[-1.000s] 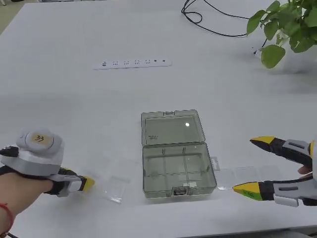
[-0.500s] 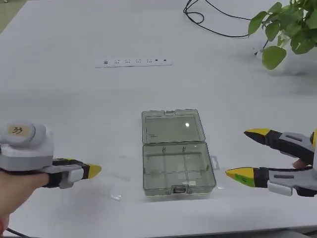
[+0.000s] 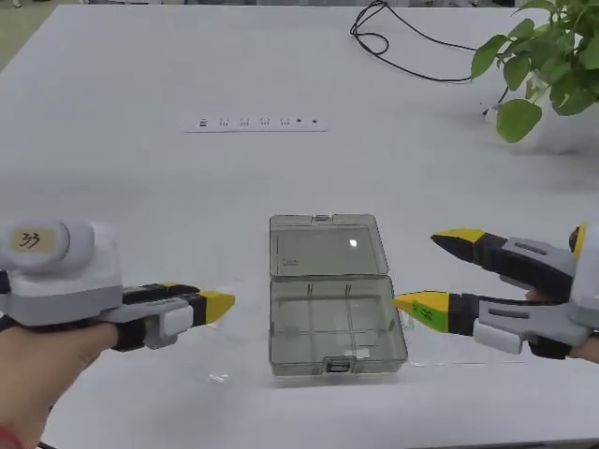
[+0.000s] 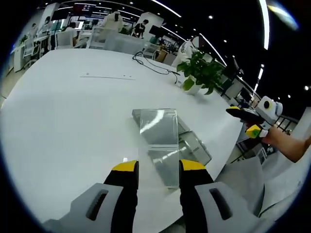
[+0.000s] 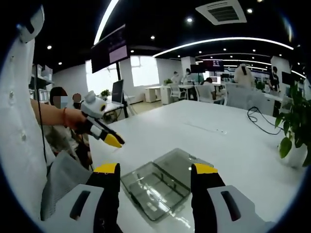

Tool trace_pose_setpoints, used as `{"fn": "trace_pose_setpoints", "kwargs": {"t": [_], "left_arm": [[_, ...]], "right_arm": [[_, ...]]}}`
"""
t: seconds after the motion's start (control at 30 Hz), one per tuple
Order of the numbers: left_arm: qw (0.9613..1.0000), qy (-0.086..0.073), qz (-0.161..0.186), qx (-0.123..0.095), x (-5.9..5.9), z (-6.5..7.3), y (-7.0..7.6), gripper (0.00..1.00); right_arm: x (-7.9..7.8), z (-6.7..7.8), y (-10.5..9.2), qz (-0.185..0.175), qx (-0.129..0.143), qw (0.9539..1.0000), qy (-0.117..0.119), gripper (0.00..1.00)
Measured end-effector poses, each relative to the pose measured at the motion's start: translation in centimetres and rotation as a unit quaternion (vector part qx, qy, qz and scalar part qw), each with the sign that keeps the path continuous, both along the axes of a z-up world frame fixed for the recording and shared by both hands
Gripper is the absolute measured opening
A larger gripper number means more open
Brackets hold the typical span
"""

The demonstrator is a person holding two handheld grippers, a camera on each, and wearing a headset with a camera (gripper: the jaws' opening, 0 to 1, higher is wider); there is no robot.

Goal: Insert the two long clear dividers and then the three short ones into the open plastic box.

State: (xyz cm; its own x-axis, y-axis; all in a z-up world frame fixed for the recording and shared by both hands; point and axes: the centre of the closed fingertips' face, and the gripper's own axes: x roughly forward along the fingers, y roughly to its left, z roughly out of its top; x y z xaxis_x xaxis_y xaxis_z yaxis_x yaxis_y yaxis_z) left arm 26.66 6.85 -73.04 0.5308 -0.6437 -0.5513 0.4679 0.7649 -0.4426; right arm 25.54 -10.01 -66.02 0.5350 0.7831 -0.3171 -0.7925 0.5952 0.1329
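Standing at the white bench (image 3: 131, 196), taking its near edge as 6 o'clock.

Far left: the left hand-held gripper (image 3: 208, 299), with yellow tips aimed to 3 o'clock at the box. In the left gripper view a clear divider (image 4: 160, 155) stands between its jaws, which are pinched on the sheet's two edges.

A small clear piece (image 3: 217, 377) lies on the bench at the box's 8 o'clock; it is too faint to identify.

Centre: the smoky plastic box (image 3: 329, 323) sits flat. Its lid (image 3: 328, 245) is thrown open toward 12 o'clock. Faint lines cross the base, and I cannot tell what they are.

Right: the right hand-held gripper (image 3: 432, 271) is just beside the box at its 3 o'clock. The jaws are spread wide with nothing between them, and the tips point to 9 o'clock.

Far side: a power strip (image 3: 257, 123) at the box's 11 o'clock, a black cable (image 3: 393, 37) at 12 to 1 o'clock and a potted plant (image 3: 547, 65) at 2 o'clock.
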Motion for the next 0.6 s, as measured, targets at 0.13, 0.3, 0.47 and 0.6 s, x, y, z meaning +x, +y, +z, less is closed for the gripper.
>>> {"fn": "trace_pose_setpoints", "kwargs": {"t": [0.13,0.3,0.47,0.6], "left_arm": [[0.9997,-0.008,-0.007,-0.020,-0.1,0.9,-1.5,0.31],[0.9989,-0.022,-0.020,-0.037,-0.4,2.0,-3.5,0.31],[0.9976,-0.031,-0.038,-0.048,-0.7,2.6,-5.4,0.31],[0.9964,-0.043,-0.053,-0.051,-0.6,3.0,-6.5,0.31]], "right_arm": [[-0.1,0.4,1.1,-0.004,0.004,0.9998,0.018,0.53],[-0.1,0.7,1.9,-0.017,0.023,0.9991,0.032,0.48],[-0.3,0.9,3.4,-0.026,0.032,0.9977,0.053,0.43],[-0.3,0.8,4.4,-0.037,0.034,0.9966,0.066,0.38]]}}
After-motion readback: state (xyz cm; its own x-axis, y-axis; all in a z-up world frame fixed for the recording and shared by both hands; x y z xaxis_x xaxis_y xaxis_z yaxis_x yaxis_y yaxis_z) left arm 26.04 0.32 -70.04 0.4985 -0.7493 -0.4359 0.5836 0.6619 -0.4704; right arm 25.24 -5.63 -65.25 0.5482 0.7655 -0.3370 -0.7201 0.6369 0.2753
